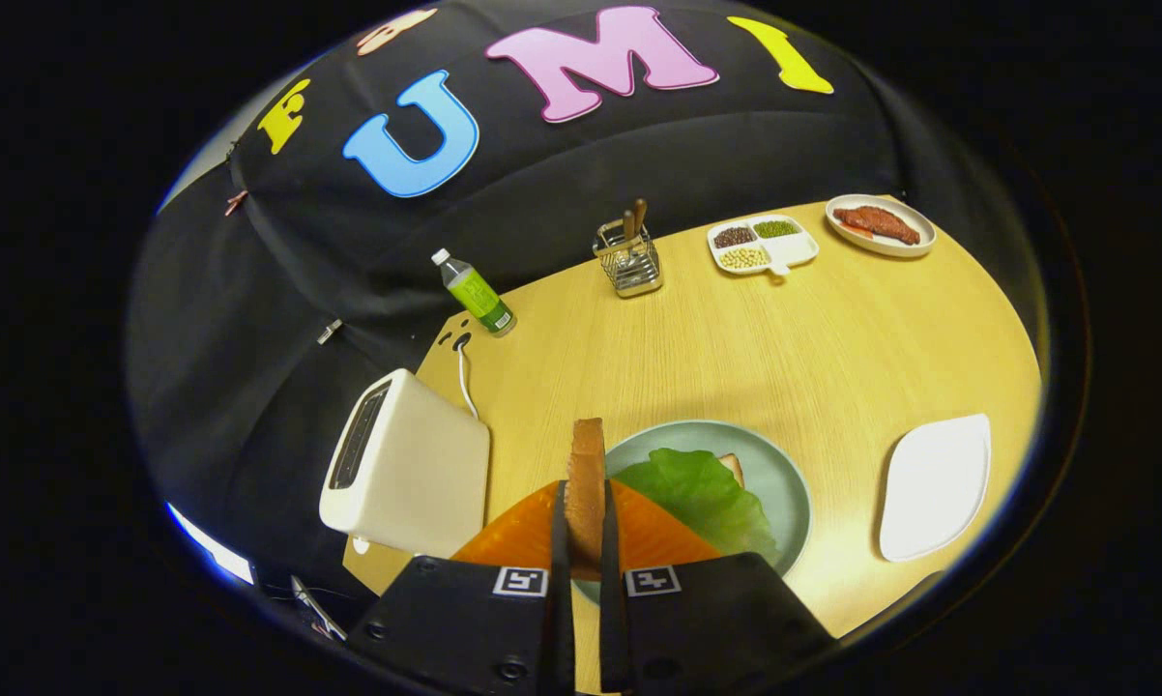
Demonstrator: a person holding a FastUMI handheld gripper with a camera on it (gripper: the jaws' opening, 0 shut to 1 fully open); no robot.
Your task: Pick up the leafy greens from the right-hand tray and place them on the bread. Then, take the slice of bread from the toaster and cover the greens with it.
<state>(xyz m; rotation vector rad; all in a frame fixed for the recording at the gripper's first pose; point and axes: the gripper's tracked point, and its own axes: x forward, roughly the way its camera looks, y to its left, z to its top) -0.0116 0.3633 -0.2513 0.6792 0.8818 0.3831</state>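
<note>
The greens [702,493] already lie on the bread on the plate [784,483] near the surface's front edge; the fingers [586,522] pinch the toast slice [587,483] upright above it, beside the toaster [407,464]; only covering remains.

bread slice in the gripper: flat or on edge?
On edge. The bread slice stands upright between the fingers of the gripper, both pressing its faces, above the plate with the greens.
</note>
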